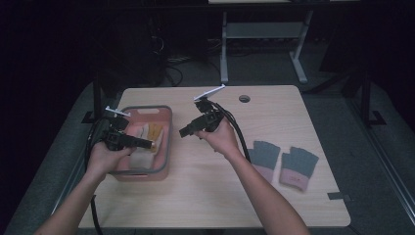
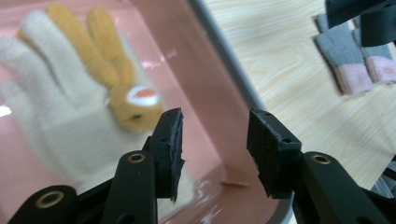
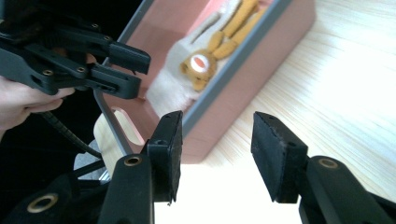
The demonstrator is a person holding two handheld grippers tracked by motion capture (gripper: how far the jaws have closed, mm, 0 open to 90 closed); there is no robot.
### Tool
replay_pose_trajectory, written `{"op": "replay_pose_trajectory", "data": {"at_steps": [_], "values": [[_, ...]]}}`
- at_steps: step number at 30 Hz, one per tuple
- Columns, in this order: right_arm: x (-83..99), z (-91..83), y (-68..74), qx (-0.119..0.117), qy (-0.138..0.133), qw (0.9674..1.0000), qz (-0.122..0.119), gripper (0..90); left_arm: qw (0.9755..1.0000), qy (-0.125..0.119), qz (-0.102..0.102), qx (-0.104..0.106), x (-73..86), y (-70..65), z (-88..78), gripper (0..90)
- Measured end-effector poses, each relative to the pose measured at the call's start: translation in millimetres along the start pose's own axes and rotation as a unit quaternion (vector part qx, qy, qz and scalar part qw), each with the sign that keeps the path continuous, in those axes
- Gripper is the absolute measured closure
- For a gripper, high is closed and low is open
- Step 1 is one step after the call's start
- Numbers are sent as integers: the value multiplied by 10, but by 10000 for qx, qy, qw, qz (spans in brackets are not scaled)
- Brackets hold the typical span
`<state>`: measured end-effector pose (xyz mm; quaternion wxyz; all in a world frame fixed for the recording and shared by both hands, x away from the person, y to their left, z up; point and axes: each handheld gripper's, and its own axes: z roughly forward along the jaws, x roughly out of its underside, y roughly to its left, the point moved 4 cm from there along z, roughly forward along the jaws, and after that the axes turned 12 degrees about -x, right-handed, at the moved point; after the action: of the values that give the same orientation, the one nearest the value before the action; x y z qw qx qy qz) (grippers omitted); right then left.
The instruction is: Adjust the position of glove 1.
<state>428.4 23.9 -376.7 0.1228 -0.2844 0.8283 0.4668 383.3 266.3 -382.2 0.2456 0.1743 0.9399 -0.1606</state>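
The cream glove (image 2: 56, 116) with its orange rabbit figure lies flat inside the pink bin (image 1: 165, 147), at the left of the wooden table (image 1: 205, 196); the left gripper (image 2: 215, 140) hangs just above it, jaws partly apart with nothing between them. The right gripper (image 3: 217, 144) hovers over bare tabletop beside the bin's outer wall, jaws likewise apart and empty. 2 grey gloves with pink cuffs (image 1: 284, 164) lie well apart at the right.
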Motion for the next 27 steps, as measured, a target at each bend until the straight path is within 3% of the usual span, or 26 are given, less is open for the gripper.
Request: {"op": "replay_pose_trajectory", "data": {"at_steps": [13, 27], "values": [[140, -270, -85, 173, -118, 9997, 89, 508, 9997, -92, 187, 100, -156, -218, 0, 508], [343, -553, -219, 427, -245, 9986, 185, 495, 9987, -65, 421, 277, -217, -523, 106, 455]]}}
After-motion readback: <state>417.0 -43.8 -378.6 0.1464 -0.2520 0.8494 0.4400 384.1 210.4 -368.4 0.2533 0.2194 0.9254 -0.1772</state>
